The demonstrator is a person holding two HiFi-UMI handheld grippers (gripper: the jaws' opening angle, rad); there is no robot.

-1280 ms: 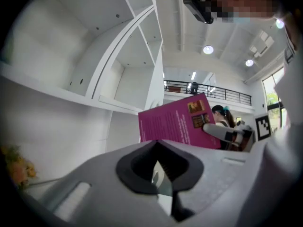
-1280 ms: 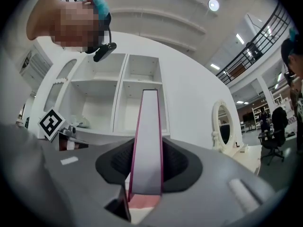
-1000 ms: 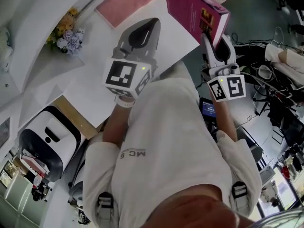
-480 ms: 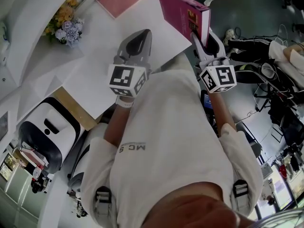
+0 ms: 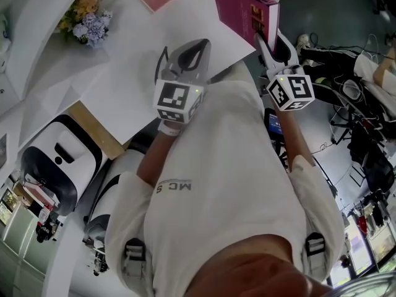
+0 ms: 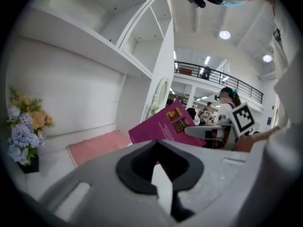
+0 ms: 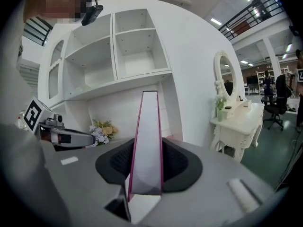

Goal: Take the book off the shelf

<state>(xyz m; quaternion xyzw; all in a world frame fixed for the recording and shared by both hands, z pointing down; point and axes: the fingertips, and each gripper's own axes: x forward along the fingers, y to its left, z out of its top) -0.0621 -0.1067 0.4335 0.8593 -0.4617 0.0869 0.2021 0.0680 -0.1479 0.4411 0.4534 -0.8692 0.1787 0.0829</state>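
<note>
Swinging a little toward the top centre of the head view since a second ago, the magenta book (image 5: pixel 240 11) now sits closer in over the edge of the white ledge (image 5: pixel 124 85), and the left gripper (image 5: pixel 189 51) has drifted slightly to the right. The right gripper (image 5: pixel 272 42) is clamped on the book's lower edge. In the right gripper view, the book (image 7: pixel 147 141) rises edge-on between the dark pads, its pages pressed flat by the jaws of the right gripper (image 7: pixel 144 183). Holding it by one edge with the covers squeezed together seems meant to keep the book from falling open as it is carried. From the left gripper view, the book (image 6: pixel 165 126) tilts in mid-air at frame centre, above and in front of a pink cloth (image 6: pixel 97 148) lying on the ledge. It appears to rest on nothing but the jaws, so the lift looks largely done.

The left gripper (image 6: pixel 161 167) has its jaws together with nothing between them. It hangs near the middle of the head view, likely idle because one grip is enough for a slim book, yet close enough to steady it. A bunch of flowers (image 5: pixel 86 20) stands in the upper left, well apart from the book.
</note>
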